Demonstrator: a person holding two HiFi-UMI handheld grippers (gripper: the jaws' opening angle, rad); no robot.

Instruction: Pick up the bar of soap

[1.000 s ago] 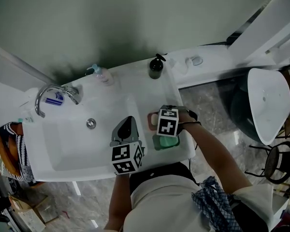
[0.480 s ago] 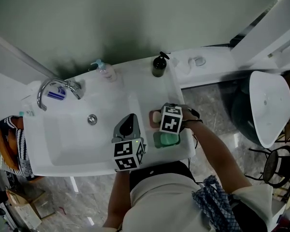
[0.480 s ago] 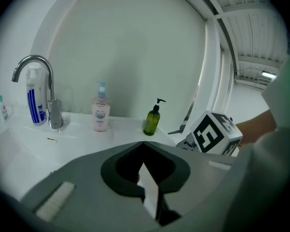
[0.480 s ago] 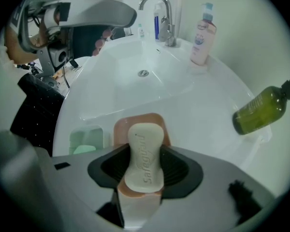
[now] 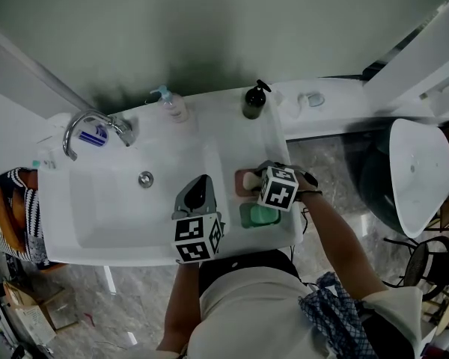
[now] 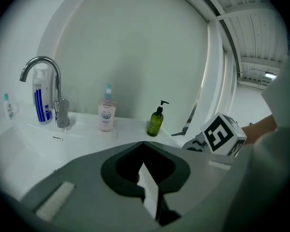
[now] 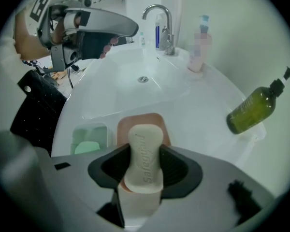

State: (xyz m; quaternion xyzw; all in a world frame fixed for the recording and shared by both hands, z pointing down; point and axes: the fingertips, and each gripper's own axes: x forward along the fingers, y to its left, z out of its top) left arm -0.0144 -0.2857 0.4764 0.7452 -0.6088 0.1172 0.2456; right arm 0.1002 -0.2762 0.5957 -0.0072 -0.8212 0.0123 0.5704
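**Soap in the grip.** The soap (image 7: 144, 166) is seen clamped between the jaws of the right gripper (image 7: 145, 149), low in the middle of the right gripper view. It is directly over the pink dish (image 7: 143, 118) from which it is to be taken. The bar is gripped across its narrow width, with its long axis along the jaws, so that each pad is given a long side to press on. Whether it is clear of the dish cannot be told.

The gripper is pointed steeply down at the counter (image 7: 203, 124), as the low dish demands. Just left of the pink dish, a green dish (image 7: 78, 134) with its green bar (image 7: 89, 148) is left untouched.

At the centre of the head view, the left gripper (image 5: 198, 189) is held over the near right part of the sink (image 5: 112, 208), out of the other's way. Its jaws are closed together on nothing, no work being asked of it.

The lift is judged to be the step in hand. A slippery bar may call for a slow, straight pull.
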